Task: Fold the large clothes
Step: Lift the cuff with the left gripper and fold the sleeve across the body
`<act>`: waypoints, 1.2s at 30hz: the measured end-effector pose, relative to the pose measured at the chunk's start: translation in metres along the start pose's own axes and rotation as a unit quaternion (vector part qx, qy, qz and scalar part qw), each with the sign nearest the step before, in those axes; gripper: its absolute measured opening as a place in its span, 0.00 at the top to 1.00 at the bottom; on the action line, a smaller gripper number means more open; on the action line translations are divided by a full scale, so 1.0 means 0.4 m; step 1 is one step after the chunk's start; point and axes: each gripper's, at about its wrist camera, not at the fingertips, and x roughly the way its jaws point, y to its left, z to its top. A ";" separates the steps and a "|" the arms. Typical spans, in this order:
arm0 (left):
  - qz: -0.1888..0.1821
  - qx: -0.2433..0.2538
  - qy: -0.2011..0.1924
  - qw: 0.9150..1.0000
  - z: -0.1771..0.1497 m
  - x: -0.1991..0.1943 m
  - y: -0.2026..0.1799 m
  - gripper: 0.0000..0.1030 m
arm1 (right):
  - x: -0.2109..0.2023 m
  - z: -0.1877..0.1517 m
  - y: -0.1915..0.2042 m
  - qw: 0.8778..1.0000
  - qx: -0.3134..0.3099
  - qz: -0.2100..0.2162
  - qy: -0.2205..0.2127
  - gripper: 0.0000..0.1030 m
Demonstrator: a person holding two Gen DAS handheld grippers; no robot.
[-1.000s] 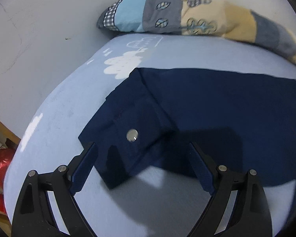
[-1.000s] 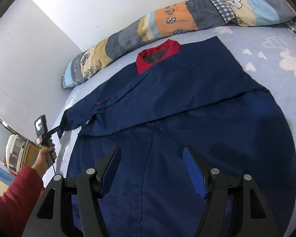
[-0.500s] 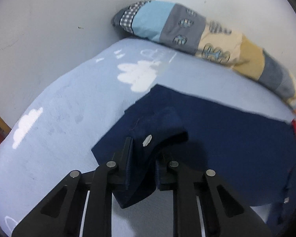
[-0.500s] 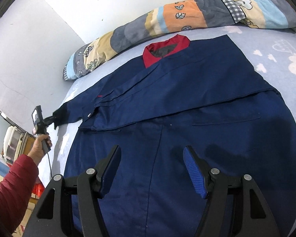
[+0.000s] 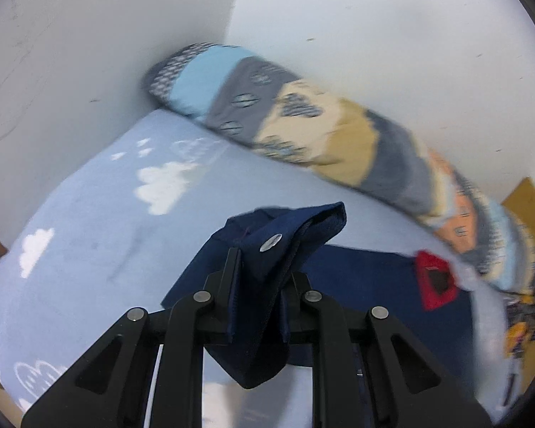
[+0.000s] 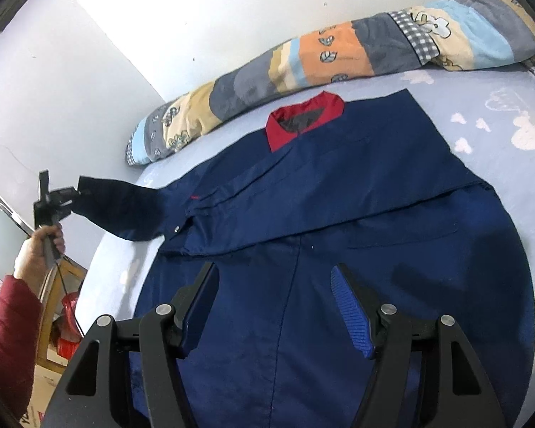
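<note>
Left claw (image 5: 258, 306) pinches the navy jacket (image 6: 339, 214) cuff (image 5: 285, 246), lifted off the bed (image 5: 89, 221); right claw (image 6: 273, 306) hangs spread above the jacket's hem.

There is one navy jacket (image 6: 339, 214) with one red collar (image 6: 303, 121), one patchwork bolster (image 6: 303, 67), and two tools: left tool (image 5: 258, 306), right tool (image 6: 274, 306).

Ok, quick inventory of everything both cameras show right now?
jacket: one, navy with red collar, spread flat on the bed
sleeve cuff: one, navy with silver snap, lifted off the bed
bed sheet: one, light blue with white clouds
long pillow: one, patchwork, against the wall
red bag: one, beside the bed
left gripper: shut on the sleeve cuff
right gripper: open above the jacket
left hand: red sleeve, holding the left gripper
</note>
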 end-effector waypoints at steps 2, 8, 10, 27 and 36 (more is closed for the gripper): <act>-0.015 0.003 0.003 1.000 0.024 -0.039 -0.074 0.85 | -0.015 0.003 -0.003 1.000 0.006 0.007 -0.007 0.34; -0.059 0.033 0.014 0.998 0.041 -0.143 -0.314 0.85 | -0.070 0.008 -0.013 0.999 0.011 0.023 -0.032 0.34; -0.066 0.051 0.014 0.996 0.032 -0.174 -0.406 0.85 | -0.092 0.007 -0.019 0.999 0.012 0.026 -0.040 0.34; -0.107 0.151 0.091 0.979 -0.238 -0.051 -1.083 0.85 | -0.254 0.019 -0.144 0.991 0.064 0.058 -0.104 0.34; -0.093 0.183 0.150 0.967 -0.544 0.152 -1.276 0.85 | -0.300 0.015 -0.212 0.985 0.098 0.067 -0.121 0.34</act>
